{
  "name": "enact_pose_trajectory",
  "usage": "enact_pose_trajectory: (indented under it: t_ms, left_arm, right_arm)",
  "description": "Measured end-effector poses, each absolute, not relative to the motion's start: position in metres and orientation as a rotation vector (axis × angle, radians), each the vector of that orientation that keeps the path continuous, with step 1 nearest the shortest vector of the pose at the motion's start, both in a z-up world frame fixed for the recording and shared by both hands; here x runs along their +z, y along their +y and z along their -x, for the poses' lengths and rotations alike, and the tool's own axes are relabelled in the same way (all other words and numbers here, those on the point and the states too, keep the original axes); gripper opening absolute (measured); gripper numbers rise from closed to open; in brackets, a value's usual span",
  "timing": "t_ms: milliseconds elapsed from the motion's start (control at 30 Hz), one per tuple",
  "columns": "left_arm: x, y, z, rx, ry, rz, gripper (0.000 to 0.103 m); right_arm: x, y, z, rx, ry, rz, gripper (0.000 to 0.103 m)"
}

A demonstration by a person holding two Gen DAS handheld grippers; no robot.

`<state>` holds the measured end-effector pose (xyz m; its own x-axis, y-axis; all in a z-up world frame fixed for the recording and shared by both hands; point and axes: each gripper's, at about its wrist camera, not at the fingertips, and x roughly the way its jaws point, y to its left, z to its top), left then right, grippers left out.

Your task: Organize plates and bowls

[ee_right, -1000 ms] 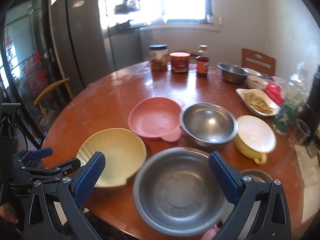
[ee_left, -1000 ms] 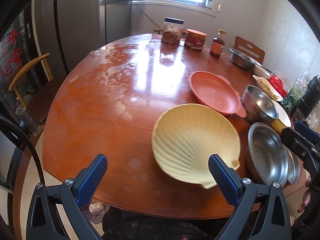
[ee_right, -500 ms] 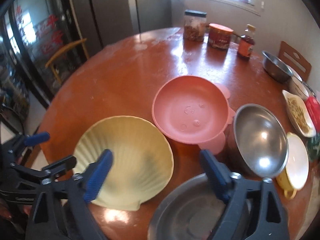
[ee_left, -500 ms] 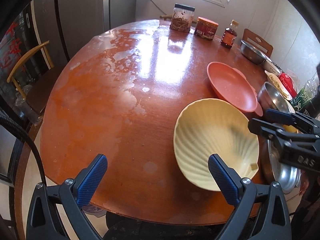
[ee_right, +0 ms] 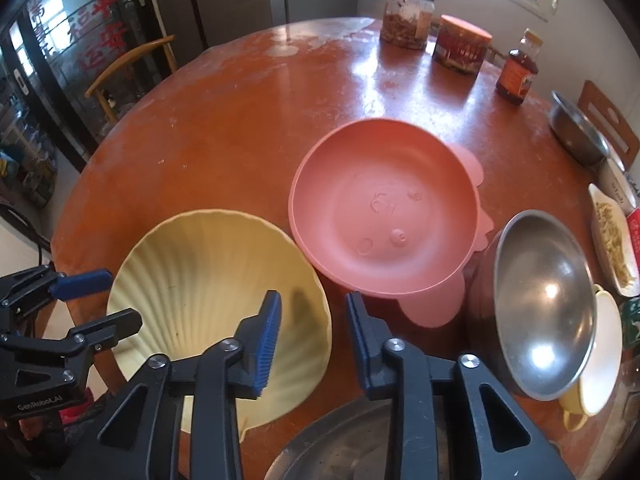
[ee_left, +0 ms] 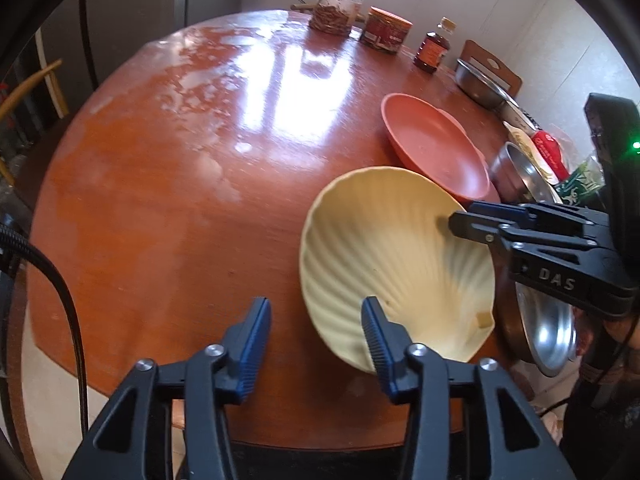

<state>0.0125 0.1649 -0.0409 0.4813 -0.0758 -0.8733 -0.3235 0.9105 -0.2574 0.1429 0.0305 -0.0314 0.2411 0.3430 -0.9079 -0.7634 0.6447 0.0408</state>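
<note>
A yellow shell-shaped bowl (ee_left: 396, 264) (ee_right: 208, 276) sits near the front edge of the round wooden table (ee_left: 168, 152). My left gripper (ee_left: 316, 336) is partly closed, its jaws straddling the bowl's near left rim. My right gripper (ee_right: 312, 328) is partly closed, its jaws straddling the bowl's right rim; it shows in the left wrist view (ee_left: 476, 220). A pink bowl (ee_right: 384, 208) (ee_left: 432, 148) lies just behind the yellow one. A steel bowl (ee_right: 540, 300) stands to the right, and a large steel bowl (ee_right: 352, 444) lies under my right gripper.
A jar (ee_right: 406, 16), a red tub (ee_right: 462, 48) and a sauce bottle (ee_right: 518, 74) stand at the table's far side. Another steel bowl (ee_right: 576, 132), a dish of food (ee_right: 614, 236) and a yellow cup (ee_right: 600, 352) crowd the right. A wooden chair (ee_right: 128, 64) stands left.
Both grippers have narrowed from wide open and moved in onto the yellow bowl's rim, left from the near left, right from the right side. The bowl has stayed on the table.
</note>
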Motion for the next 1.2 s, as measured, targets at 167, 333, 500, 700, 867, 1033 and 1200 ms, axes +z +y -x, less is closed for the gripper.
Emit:
enact_pose_trajectory:
  t_ms: [167, 333, 500, 700, 867, 1033, 1200]
  left_arm:
    - [-0.042, 0.162, -0.015, 0.128, 1.065, 0.425, 0.023]
    - [-0.042, 0.165, -0.017, 0.145, 1.056, 0.408, 0.02]
    - [-0.037, 0.178, -0.011, 0.19, 1.042, 0.413, 0.02]
    - [-0.032, 0.205, 0.0, 0.253, 1.028, 0.427, 0.02]
    - [-0.031, 0.217, 0.003, 0.283, 1.021, 0.416, 0.02]
    - [-0.033, 0.215, 0.0, 0.259, 1.03, 0.405, 0.02]
    - [-0.035, 0.211, -0.005, 0.248, 1.037, 0.408, 0.02]
  right_arm:
    - [-0.034, 0.031, -0.139, 0.804, 1.101, 0.455, 0.025]
    - [-0.034, 0.032, -0.137, 0.807, 1.101, 0.43, 0.023]
    - [-0.03, 0.037, -0.133, 0.84, 1.112, 0.394, 0.023]
    - [-0.024, 0.055, -0.116, 0.887, 1.095, 0.38, 0.023]
    - [-0.027, 0.07, -0.105, 0.896, 1.09, 0.397, 0.023]
    - [-0.035, 0.065, -0.101, 0.878, 1.114, 0.388, 0.023]
    - [-0.038, 0.057, -0.103, 0.869, 1.128, 0.372, 0.023]
